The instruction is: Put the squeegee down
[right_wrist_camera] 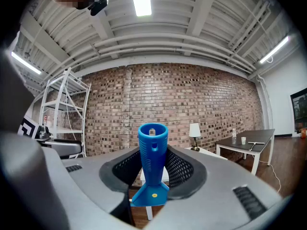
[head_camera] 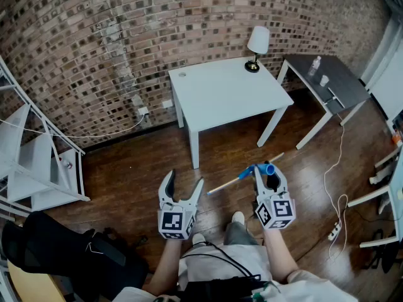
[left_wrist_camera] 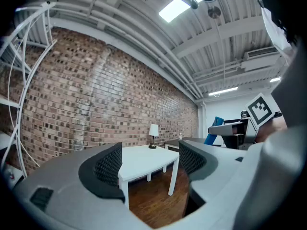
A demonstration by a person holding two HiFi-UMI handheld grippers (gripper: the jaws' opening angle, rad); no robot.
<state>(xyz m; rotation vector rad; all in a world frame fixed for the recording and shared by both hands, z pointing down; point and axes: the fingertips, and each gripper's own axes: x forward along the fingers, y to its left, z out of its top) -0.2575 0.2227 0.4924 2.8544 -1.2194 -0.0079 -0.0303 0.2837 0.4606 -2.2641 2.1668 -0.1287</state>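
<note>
Squeegee (right_wrist_camera: 153, 164) not yet down: right gripper (head_camera: 266, 175) clenched on it, left gripper (head_camera: 184, 181) released and empty. Next, probably carry it to the worktop (head_camera: 220, 93) at twelve o'clock

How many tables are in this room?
2. A white table stands by the brick wall, with a lamp on it; a dark table stands right of it. White furniture cut off at the right edge might be another.

In front of the white table (head_camera: 220, 96) the right gripper (head_camera: 267, 172) hides part of the squeegee (head_camera: 245, 172); right of it, items (head_camera: 324, 80) on the dark table (head_camera: 349, 85) are too small to name.
</note>
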